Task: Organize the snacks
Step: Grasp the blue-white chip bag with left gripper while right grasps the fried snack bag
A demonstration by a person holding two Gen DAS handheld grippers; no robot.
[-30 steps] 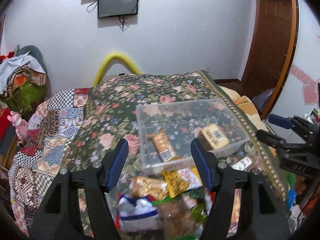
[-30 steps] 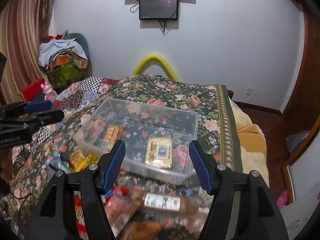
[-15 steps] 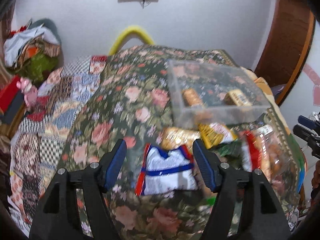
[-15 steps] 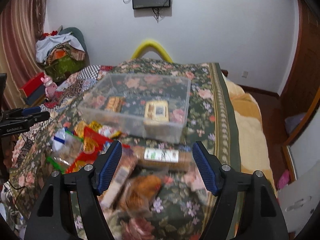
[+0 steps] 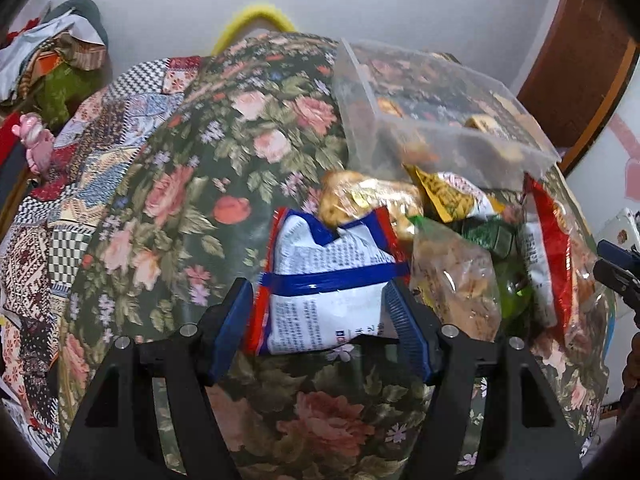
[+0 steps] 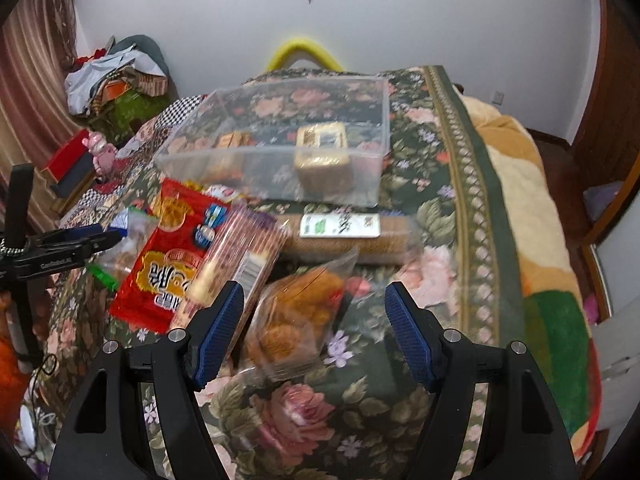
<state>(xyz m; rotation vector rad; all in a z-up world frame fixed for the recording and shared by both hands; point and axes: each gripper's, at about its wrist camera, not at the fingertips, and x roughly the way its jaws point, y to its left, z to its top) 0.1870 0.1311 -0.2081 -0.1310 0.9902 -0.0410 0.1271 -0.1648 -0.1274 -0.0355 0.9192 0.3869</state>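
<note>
On a bed spread with a floral blanket (image 6: 436,216), a heap of snack packets lies just in front of a clear plastic bin (image 6: 376,184). The left gripper (image 5: 320,320) has its 2 blue-padded fingers (image 5: 234,328) spread wide on either side of a white packet with blue bands and red edges (image 5: 324,280), which lies flat on the blanket; whether the pads touch it cannot be told. Just right of that packet are a clear bag of brownish pieces (image 5: 456,276), a yellow packet (image 5: 448,196) and a red-edged packet (image 5: 548,248), all close against the bin's near wall. The right gripper (image 6: 314,332) also has its fingers (image 6: 408,336) spread apart, and holds nothing; between them sits a clear bag of orange-brown snacks (image 6: 296,320). To its left lie a long pinkish packet (image 6: 236,256) and a red packet with yellow print (image 6: 172,264); behind it, a long brown bar with a white label (image 6: 344,236) lies along the bin's front. Inside the bin are 2 wrapped items: a tan block (image 6: 322,156) and a smaller orange one (image 6: 234,140).
</note>
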